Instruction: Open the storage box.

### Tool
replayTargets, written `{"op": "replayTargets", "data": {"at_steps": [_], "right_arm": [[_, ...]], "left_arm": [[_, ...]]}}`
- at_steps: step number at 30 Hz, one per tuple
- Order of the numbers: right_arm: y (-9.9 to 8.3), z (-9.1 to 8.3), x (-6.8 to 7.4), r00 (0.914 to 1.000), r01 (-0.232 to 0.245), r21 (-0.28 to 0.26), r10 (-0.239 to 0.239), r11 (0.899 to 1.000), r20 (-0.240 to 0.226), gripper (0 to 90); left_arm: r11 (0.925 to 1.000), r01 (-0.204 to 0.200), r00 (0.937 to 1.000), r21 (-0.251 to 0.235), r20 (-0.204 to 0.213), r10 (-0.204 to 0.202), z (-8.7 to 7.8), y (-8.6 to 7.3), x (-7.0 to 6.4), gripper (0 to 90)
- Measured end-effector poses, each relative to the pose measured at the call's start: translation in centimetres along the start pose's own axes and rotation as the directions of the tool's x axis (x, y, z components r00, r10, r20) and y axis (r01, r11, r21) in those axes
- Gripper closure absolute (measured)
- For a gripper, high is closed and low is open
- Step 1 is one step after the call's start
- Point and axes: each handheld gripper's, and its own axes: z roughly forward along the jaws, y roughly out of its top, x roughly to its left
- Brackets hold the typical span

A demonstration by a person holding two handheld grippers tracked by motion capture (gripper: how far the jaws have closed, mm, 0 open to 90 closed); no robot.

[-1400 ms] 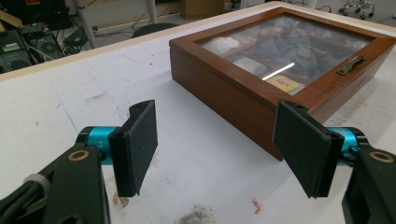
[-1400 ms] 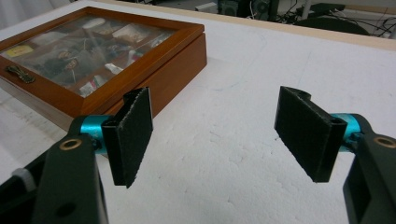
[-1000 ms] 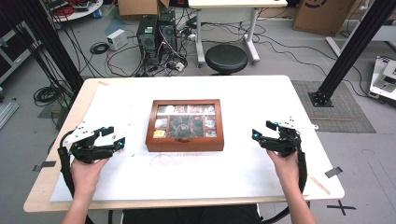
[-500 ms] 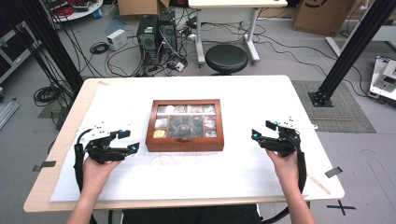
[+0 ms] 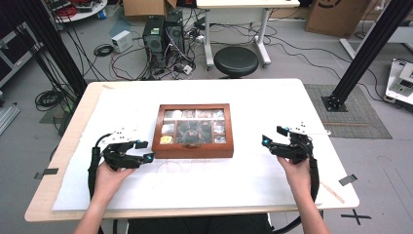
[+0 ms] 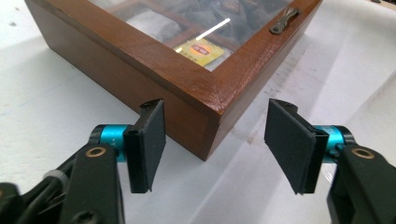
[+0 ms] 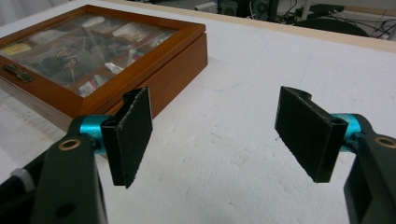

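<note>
Wooden box with a glass lid is sitting mid-table on the white mat, lid shut, small metal latch on the front edge facing the person. Left gripper is sitting just beside the box's near left corner, jaws spread wide, holding nothing; in the left gripper view that corner is lying right between the pads, not yet touched. Right gripper is hovering well off to the box's right side, also wide and empty; the right gripper view is looking along the mat at the box's right corner. Step in hand looks like approaching the box to steady or open it. To do it well: left one should be closing on the wall below the lid seam, not the lid frame, so the lid stays free. Right one needs to be coming in to the front latch, low and square. Grip gently; varnished wood may be slipping.
</note>
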Motion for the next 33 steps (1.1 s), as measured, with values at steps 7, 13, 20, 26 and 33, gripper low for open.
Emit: {"op": "replayTargets", "data": {"at_steps": [7, 13, 20, 26, 33], "right_arm": [[0.01, 0.02, 0.09, 1.0, -0.002, 0.001, 0.002, 1.0, -0.002, 28.1], [0.01, 0.02, 0.05, 1.0, 0.004, -0.002, -0.004, 1.0, 0.003, 28.1], [0.02, 0.07, 0.11, 1.0, 0.004, 0.0, -0.004, 1.0, 0.002, 28.1], [0.06, 0.13, 0.3, 1.0, 0.006, -0.003, -0.006, 1.0, 0.002, 28.1], [0.09, 0.21, 0.45, 0.9999, 0.012, -0.004, -0.012, 1.0, 0.0, 28.1]], "left_arm": [[0.9994, 0.01, 0.9999, 0.032, 0.013, -0.01, 0.62, 0.07, 0.1, 45.3], [0.9984, -0.003, 1.0, 0.056, 0.009, 0.003, 0.97, 0.29, 0.09, 53.5], [0.998, -0.022, 0.9994, 0.06, -0.024, 0.023, 0.85, 0.39, -0.11, 60.6], [0.9986, -0.027, 0.9992, 0.045, -0.027, 0.029, 0.64, 0.53, -0.26, 62.1], [0.9988, -0.041, 0.9984, 0.028, -0.039, 0.042, 0.56, 0.73, -0.61, 62.8]]}}
